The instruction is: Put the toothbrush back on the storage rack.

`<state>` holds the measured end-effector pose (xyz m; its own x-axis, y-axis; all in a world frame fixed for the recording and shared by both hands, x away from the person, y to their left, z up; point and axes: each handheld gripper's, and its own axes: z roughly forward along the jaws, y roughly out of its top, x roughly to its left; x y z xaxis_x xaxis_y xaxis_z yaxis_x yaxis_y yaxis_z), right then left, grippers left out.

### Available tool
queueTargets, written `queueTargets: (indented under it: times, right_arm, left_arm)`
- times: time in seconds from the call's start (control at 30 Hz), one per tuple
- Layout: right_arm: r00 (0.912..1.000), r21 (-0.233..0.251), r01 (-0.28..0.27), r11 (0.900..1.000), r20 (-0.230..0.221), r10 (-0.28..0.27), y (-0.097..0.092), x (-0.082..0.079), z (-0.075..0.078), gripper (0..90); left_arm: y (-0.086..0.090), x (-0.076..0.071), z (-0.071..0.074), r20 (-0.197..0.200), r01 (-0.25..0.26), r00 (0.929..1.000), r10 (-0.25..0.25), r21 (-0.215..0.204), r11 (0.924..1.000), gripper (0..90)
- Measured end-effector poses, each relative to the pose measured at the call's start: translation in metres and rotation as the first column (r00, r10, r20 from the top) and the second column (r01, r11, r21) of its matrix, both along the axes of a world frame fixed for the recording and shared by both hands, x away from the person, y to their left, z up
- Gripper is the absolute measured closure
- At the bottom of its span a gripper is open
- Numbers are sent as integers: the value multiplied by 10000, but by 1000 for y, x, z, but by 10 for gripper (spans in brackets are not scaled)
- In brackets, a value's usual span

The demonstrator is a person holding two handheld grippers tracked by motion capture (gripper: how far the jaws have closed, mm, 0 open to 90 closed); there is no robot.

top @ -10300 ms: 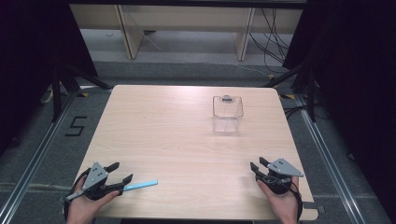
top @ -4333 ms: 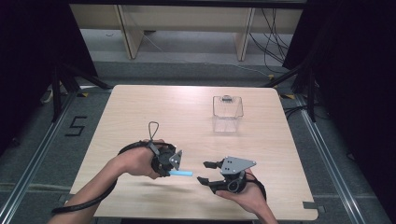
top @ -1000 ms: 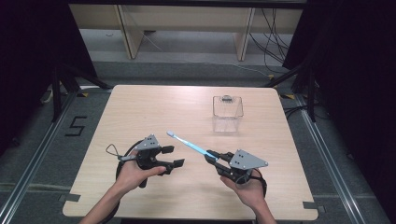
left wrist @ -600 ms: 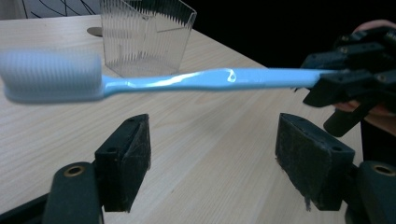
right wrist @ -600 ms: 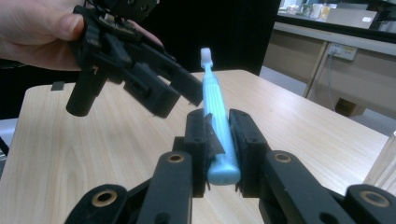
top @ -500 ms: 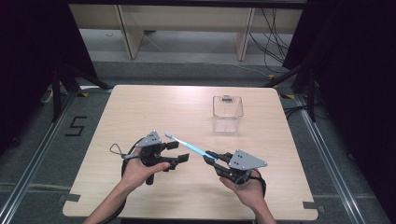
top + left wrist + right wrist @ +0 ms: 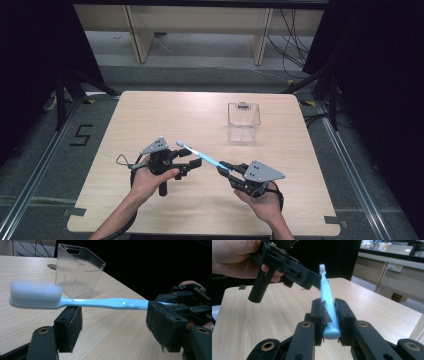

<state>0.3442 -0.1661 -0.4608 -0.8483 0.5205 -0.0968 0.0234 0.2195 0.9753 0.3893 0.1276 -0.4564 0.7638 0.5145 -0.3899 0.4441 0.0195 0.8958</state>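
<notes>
Blue toothbrush clamped at handle end in right gripper, lifted above table, head reaching between wide-apart jaws of left gripper. Risk: closing on soft bristles, so slipping or twisting. Clear box well apart.

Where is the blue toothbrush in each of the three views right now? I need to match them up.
High view: toothbrush at centre, slanting up-left from the right gripper.
Left gripper view: it crosses mid-frame, bristle head at left, between open jaws.
Right gripper view: centre, clamped at the handle, head pointing away.
Shared landmark: the clear plastic bin, also in the left gripper view.
</notes>
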Motion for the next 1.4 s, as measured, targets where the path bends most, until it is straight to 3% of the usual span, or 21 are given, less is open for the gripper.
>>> queueTargets:
  times: [0.13,0.43,0.67,0.7,0.8,0.83,0.87,0.97,1.03,1.07,1.13,1.17,1.2,1.27,1.37,1.4]
  right_arm:
    - [10000,-50,98,9999,-18,-98,1,0,0,787]
    - [10000,-33,73,10000,5,-73,1,1,-1,787]
    - [9998,-121,184,9998,69,-183,4,0,-4,787]
    - [9999,-144,141,9998,75,-140,4,0,-4,787]
    - [9999,-143,108,9998,-73,-109,6,0,-6,785]
    - [9999,-143,108,9998,-73,-109,6,0,-6,785]
    - [9996,-482,289,9984,-8,-290,7,-1,-7,781]
    - [9992,-543,390,9978,-89,-395,12,-1,-10,750]
    - [9993,-658,362,9972,-97,-369,13,0,-10,733]
    - [9988,-724,460,9963,-152,-472,17,0,-11,688]
    - [9985,-774,488,9958,-227,-507,17,0,-11,662]
    - [9970,-848,724,9938,-210,-745,17,1,-11,593]
    - [9970,-848,724,9938,-210,-745,17,1,-11,593]
    - [9954,-858,844,9927,-371,-879,13,0,-8,544]
    - [9951,-921,865,9920,-402,-905,9,0,-6,527]
    - [9940,-815,1016,9915,-321,-1045,7,0,-5,517]
  left_arm:
    - [0,1,3,-84,-70,9999,67,-356,9993,288]
    - [-2,3,10,-144,-227,9997,217,-725,9971,309]
    - [-8,2,15,109,-185,9998,195,-817,9965,514]
    - [-9,2,16,111,-116,9999,127,-962,9953,514]
    - [-11,0,20,-16,143,9999,-148,-1689,9855,647]
    - [-11,0,20,-16,143,9999,-148,-1689,9855,677]
    - [-13,-1,24,114,311,9995,-295,-1813,9829,702]
    - [-16,-3,27,207,580,9983,-550,-1954,9790,787]
    - [-21,-7,31,325,842,9963,-794,-1903,9781,807]
    - [-24,-9,35,595,989,9941,-903,-1627,9817,828]
    - [-25,-10,37,665,1046,9932,-954,-1519,9828,831]
    - [-26,-9,39,810,981,9927,-895,-1089,9892,834]
    - [-26,-9,39,810,981,9927,-895,-1089,9892,834]
    - [-25,-7,39,1039,695,9925,-637,-525,9962,835]
    - [-25,-6,38,1260,470,9910,-445,-170,9987,835]
    - [-24,-6,36,1582,258,9870,-278,149,9996,835]
